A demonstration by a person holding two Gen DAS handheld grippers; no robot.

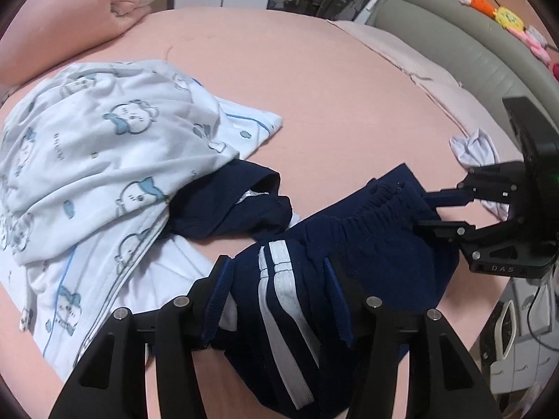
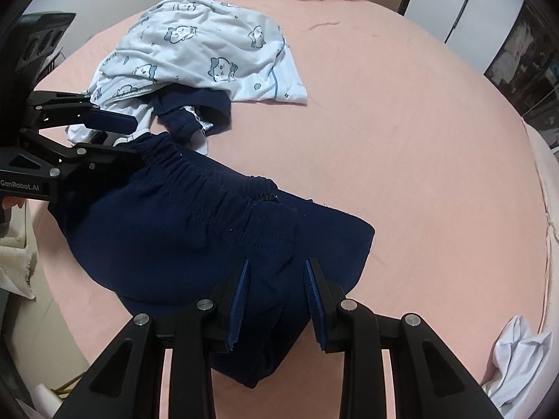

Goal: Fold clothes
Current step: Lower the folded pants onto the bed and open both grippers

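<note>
Shorts [image 2: 167,230] x1 navy, between 2 grippers' fingers [image 1: 223,272], both agape.

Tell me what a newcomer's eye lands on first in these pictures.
First, the navy shorts with white side stripes, stretched across the pink bed between the left gripper and the right gripper, cloth lying between each one's fingers. Next, behind the shorts, the rumpled pale blue cartoon-print pajamas over another dark garment.

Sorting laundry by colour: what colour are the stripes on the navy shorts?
White, two stripes down the side of the shorts; clearest in the left wrist view.
</note>
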